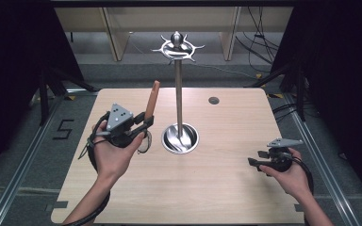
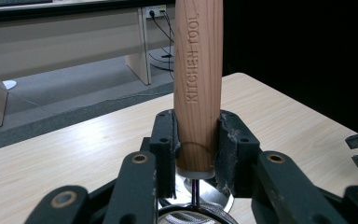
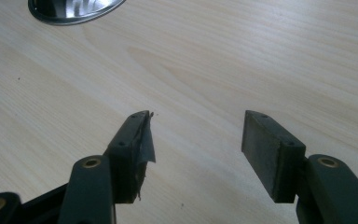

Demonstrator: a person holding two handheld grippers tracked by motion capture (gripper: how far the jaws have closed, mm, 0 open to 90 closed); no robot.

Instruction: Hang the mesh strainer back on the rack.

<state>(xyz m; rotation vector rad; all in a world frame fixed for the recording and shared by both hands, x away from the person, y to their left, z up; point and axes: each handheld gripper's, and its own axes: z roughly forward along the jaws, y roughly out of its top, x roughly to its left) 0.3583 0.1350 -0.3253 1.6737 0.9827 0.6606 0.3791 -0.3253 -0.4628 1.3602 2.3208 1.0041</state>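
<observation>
My left gripper [image 1: 143, 121] is shut on the wooden handle [image 1: 152, 100] of a kitchen tool, held upright above the table's left half. In the left gripper view the handle [image 2: 198, 70] reads "KITCHEN TOOL" and stands clamped between the two pads [image 2: 165, 140], with a metal stem and wire head [image 2: 196, 212] below them. A tall steel hanging stand [image 1: 178, 89] rises from a round base [image 1: 180, 139] at the table's middle, its hook crown [image 1: 177, 47] at the top. My right gripper [image 1: 257, 159] hovers low at the right, open, its jaws [image 3: 196, 140] wide apart over bare wood.
The light wooden table [image 1: 217, 188] has a small dark grommet hole [image 1: 213, 100] near its far edge. The stand's shiny base [image 3: 74, 10] shows at the top left of the right gripper view. Shelving and cables stand on the floor beyond the table.
</observation>
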